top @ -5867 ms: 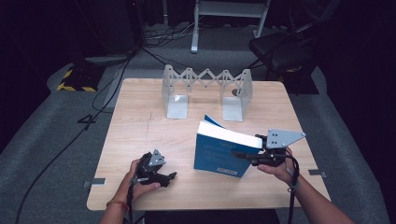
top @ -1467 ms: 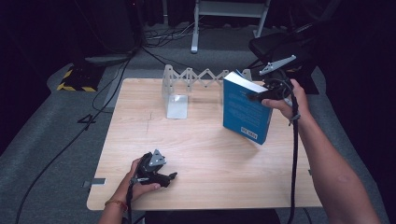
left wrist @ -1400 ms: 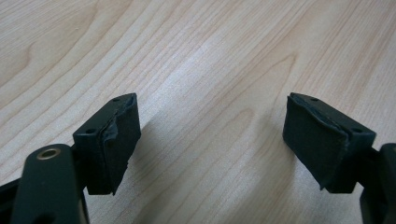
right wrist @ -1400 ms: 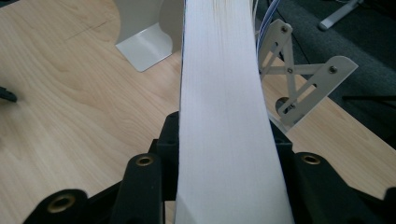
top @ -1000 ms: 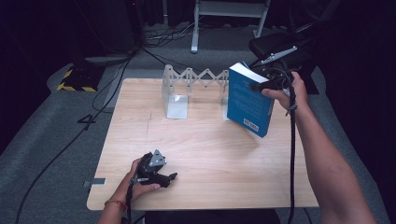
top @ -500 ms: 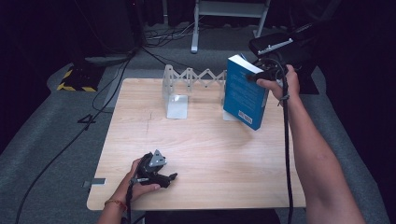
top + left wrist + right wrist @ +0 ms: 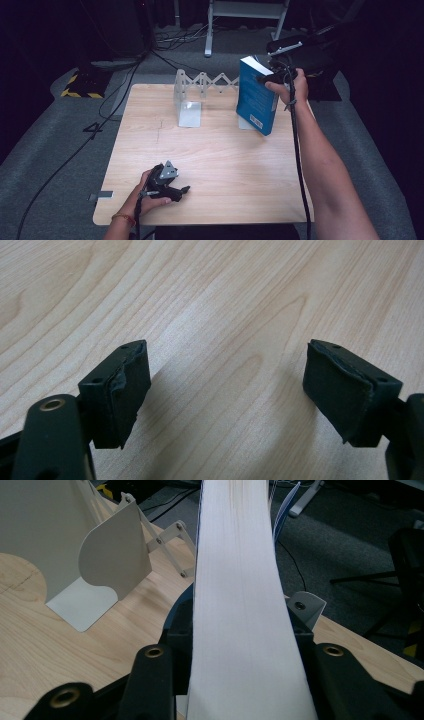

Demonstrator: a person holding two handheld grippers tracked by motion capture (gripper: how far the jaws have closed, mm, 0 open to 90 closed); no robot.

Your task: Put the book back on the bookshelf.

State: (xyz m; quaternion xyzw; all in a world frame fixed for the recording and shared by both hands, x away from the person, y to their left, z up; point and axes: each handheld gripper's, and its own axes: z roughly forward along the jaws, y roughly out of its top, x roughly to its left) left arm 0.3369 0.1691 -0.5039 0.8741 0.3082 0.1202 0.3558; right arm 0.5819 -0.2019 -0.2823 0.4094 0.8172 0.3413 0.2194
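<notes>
A thick blue book hangs tilted above the back right of the wooden table, my right gripper shut on its upper edge. In the right gripper view the white page block runs between the two black jaws. A white expanding book rack stands at the back; its left bookend and another plate are upright. Near the front edge my left gripper rests low on the table, open, with bare wood between its pads.
Black cables trail over the grey floor to the left of the table. A yellow-and-black striped block lies at the far left. A metal stand rises behind the table, and a dark chair sits behind the right hand.
My right gripper has carried the book from the front right of the table up and back toward the rack's right end, turning it upright. The left gripper has stayed put.
</notes>
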